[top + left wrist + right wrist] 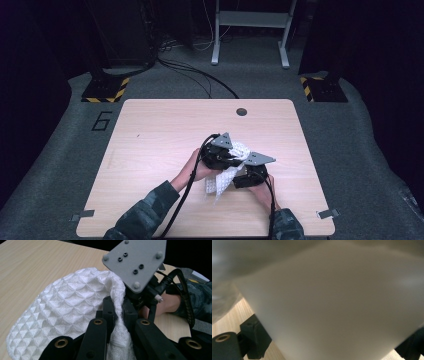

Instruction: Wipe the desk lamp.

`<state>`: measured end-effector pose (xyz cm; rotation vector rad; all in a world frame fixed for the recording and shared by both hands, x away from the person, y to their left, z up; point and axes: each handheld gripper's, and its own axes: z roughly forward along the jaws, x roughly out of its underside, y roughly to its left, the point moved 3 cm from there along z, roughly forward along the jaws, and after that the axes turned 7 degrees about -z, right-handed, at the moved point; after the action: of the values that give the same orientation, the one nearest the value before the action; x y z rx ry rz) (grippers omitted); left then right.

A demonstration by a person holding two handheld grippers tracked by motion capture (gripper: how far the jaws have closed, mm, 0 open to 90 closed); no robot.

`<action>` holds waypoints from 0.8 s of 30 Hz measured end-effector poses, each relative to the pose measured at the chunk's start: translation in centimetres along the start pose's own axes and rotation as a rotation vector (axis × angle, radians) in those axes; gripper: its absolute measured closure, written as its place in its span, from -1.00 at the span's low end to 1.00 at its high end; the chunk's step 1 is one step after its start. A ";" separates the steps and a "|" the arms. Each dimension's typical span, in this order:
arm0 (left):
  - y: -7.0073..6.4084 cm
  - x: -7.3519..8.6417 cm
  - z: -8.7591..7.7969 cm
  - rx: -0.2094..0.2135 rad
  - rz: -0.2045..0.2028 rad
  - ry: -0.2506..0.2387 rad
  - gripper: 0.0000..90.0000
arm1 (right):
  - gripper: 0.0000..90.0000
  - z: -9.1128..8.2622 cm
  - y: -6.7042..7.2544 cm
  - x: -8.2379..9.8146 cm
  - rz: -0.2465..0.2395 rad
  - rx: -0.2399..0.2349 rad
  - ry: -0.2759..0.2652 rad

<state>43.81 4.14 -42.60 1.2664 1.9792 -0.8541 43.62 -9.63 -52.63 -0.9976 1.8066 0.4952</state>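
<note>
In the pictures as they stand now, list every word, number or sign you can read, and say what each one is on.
"6": a dark numeral on the grey floor mat, left of the table.
The white cloth and both grippers carry no readable text.

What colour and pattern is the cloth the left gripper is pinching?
White, with a raised diamond waffle weave; the cloth shows best in the left gripper view, clamped in the left gripper.

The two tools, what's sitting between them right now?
A white waffle-weave cloth lies between the left tool and the right tool in the high view; the left gripper view shows the left tool pinching a fold.
</note>
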 end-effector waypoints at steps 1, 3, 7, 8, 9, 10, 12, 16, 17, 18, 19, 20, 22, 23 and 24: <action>0.3 -0.1 0.1 -0.007 -0.002 -0.007 0.88 | -0.82 0.0 0.0 0.0 -0.003 0.001 -0.002; 0.5 -0.1 0.1 -0.007 -0.008 -0.006 0.88 | -0.82 0.0 0.0 0.0 -0.004 0.001 -0.002; 1.3 0.3 -0.5 -0.041 -0.020 -0.026 0.88 | -0.82 0.0 0.1 0.0 0.001 0.002 -0.002; 1.3 0.3 -0.5 -0.041 -0.020 -0.026 0.88 | -0.82 0.0 0.1 0.0 0.001 0.002 -0.002; 1.3 0.5 -0.9 -0.056 -0.025 -0.036 0.88 | -0.82 0.0 0.1 0.0 0.001 0.001 -0.002; 1.3 0.5 -0.9 -0.056 -0.025 -0.036 0.88 | -0.82 0.0 0.1 0.0 -0.002 0.000 -0.003; 1.6 1.0 -1.5 -0.068 -0.037 -0.048 0.88 | -0.82 0.0 0.0 0.0 -0.004 0.000 -0.003; 2.0 1.5 -2.2 -0.086 -0.051 -0.065 0.88 | -0.82 0.0 0.0 0.0 -0.003 0.000 -0.002; 2.1 1.7 -2.4 -0.084 -0.057 -0.069 0.88 | -0.82 0.0 0.1 0.0 -0.002 0.000 -0.002; 2.2 1.9 -2.6 -0.091 -0.057 -0.073 0.88 | -0.82 0.0 0.0 0.0 -0.003 0.000 -0.003; 2.4 2.2 -2.9 -0.086 -0.069 -0.079 0.88 | -0.82 0.0 0.1 0.0 -0.002 0.000 -0.002; 2.4 2.2 -2.9 -0.086 -0.069 -0.079 0.88 | -0.82 0.0 0.1 0.0 0.002 0.000 -0.002; 2.5 2.4 -3.1 -0.095 -0.069 -0.077 0.88 | -0.82 0.0 0.1 0.0 0.004 0.001 -0.001; 2.5 2.5 -3.2 -0.093 -0.074 -0.076 0.88 | -0.82 0.0 0.1 0.0 0.004 0.001 -0.001; 2.6 2.6 -3.2 -0.102 -0.073 -0.079 0.88 | -0.82 0.0 0.1 0.0 -0.002 0.000 -0.003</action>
<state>44.78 8.87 -43.23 1.0925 1.9901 -0.8149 43.60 -9.57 -52.63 -0.9983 1.8031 0.4952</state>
